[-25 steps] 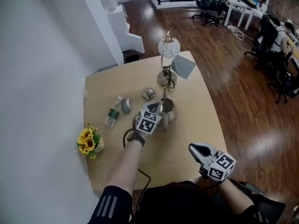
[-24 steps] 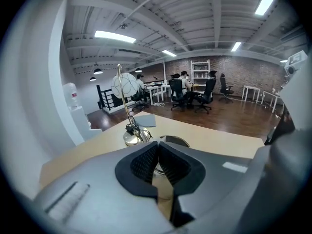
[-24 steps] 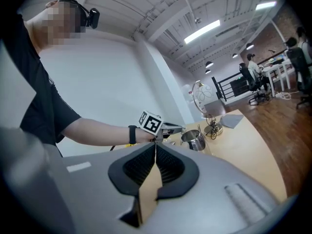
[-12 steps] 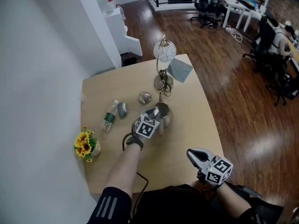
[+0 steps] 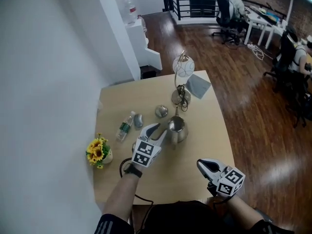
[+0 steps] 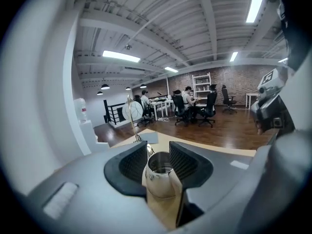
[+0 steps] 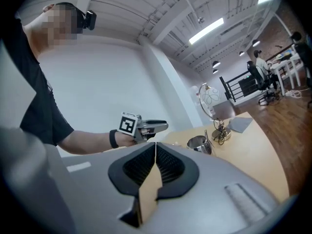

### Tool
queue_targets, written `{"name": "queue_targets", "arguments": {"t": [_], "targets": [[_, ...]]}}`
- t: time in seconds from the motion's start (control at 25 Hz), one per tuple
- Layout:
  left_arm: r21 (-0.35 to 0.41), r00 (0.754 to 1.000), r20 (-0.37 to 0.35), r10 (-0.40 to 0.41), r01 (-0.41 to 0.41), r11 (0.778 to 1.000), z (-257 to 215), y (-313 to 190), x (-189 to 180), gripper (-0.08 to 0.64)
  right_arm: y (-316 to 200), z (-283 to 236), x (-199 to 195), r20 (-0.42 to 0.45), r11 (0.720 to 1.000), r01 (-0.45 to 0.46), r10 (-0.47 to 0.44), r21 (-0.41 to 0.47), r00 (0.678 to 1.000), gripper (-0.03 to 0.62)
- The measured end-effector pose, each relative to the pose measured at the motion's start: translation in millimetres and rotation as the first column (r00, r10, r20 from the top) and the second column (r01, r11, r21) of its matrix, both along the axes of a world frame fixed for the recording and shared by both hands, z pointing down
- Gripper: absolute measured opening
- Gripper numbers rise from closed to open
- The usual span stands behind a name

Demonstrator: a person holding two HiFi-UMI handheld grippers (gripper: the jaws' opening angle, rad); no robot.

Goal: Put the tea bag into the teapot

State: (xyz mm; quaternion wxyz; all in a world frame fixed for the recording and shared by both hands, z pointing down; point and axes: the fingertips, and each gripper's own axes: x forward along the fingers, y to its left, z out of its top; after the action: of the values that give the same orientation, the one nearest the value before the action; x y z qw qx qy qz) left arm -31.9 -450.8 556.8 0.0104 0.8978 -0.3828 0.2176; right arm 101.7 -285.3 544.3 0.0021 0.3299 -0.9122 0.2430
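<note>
The open steel teapot (image 5: pixel 178 129) stands mid-table with its lid (image 5: pixel 161 111) lying apart behind it. My left gripper (image 5: pixel 156 128) hovers just left of the pot, pointing at it. In the left gripper view the left gripper's (image 6: pixel 158 161) jaws are opening, and the teapot (image 6: pixel 161 175) shows through the gap beyond them, with nothing between the pads. My right gripper (image 5: pixel 202 165) hangs shut over the table's near right edge; in its own view the right gripper (image 7: pixel 155 156) holds nothing and the teapot (image 7: pixel 199 143) sits ahead. No tea bag is visible in any view.
A globe lamp (image 5: pixel 183 77) and a grey cloth (image 5: pixel 197 85) stand behind the teapot. A water bottle (image 5: pixel 125 126) and a grey mouse (image 5: pixel 138 120) lie at the left, and a sunflower pot (image 5: pixel 98 151) sits at the left edge. A dark cable (image 5: pixel 124 162) loops near my left wrist.
My left gripper has drawn back from over the teapot's mouth to its near-left side. The right gripper has stayed low at the table's near edge. The head view has shifted.
</note>
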Motion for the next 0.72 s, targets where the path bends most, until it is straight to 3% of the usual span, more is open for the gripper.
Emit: {"name": "queue_targets", "arguments": {"t": [0.12, 0.24, 0.44, 0.72], "targets": [[0.067, 0.999, -0.049, -0.016, 0.019, 0.998, -40.1, 44.2, -13.0, 0.136, 3.5, -7.5, -2.6, 0.016, 0.999, 0.046, -0.046, 0.02, 0.999, 0.014], [0.087, 0.997, -0.069, -0.038, 0.044, 0.995, -50.1, 94.9, -25.8, 0.14, 14.5, -5.6, -9.6, 0.02, 0.992, 0.126, -0.126, 0.025, 0.992, 0.012], [0.014, 0.996, -0.022, -0.085, 0.086, 0.996, -17.7, 173.7, -49.4, 0.141, 33.9, -6.5, -29.6, 0.012, 0.974, 0.226, -0.227, 0.03, 0.974, 0.009], [-0.036, 0.997, 0.004, -0.082, 0.082, 0.996, 10.3, 251.8, -60.4, 0.144, 75.7, -13.6, -52.6, -0.009, 0.967, 0.249, -0.249, 0.048, 0.968, 0.008]]}}
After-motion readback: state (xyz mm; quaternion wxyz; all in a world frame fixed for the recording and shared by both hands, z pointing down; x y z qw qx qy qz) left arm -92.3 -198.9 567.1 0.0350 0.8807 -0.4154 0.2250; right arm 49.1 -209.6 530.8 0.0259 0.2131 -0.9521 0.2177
